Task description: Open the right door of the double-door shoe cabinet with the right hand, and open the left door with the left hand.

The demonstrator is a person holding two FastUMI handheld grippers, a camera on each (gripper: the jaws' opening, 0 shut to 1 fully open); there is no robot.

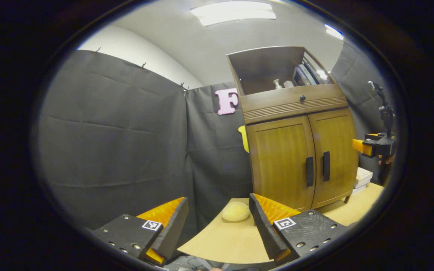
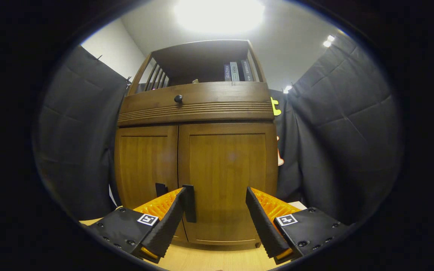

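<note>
The brown wooden double-door shoe cabinet (image 2: 196, 165) is standing on the pale wooden counter (image 1: 236, 241), both panelled doors sitting shut; a ribbed drawer front with a small dark round knob (image 2: 178, 98) is running across above them, and an open shelf on top is holding upright books (image 2: 236, 71); two dark vertical bar handles (image 1: 318, 168) are sitting side by side at the centre seam. In the right gripper view the right hand-held gripper (image 2: 214, 210) is hanging close before the right door (image 2: 226, 184), fingers spread wide, gripping nothing. In the left gripper view the left hand-held gripper (image 1: 219, 222) is hovering well back, jaws wide and empty; a soft yellowish rounded lump (image 1: 236, 211) is lying on the counter between it and the cabinet; stacked white boxes (image 1: 363, 177) are resting beside the cabinet.
</note>
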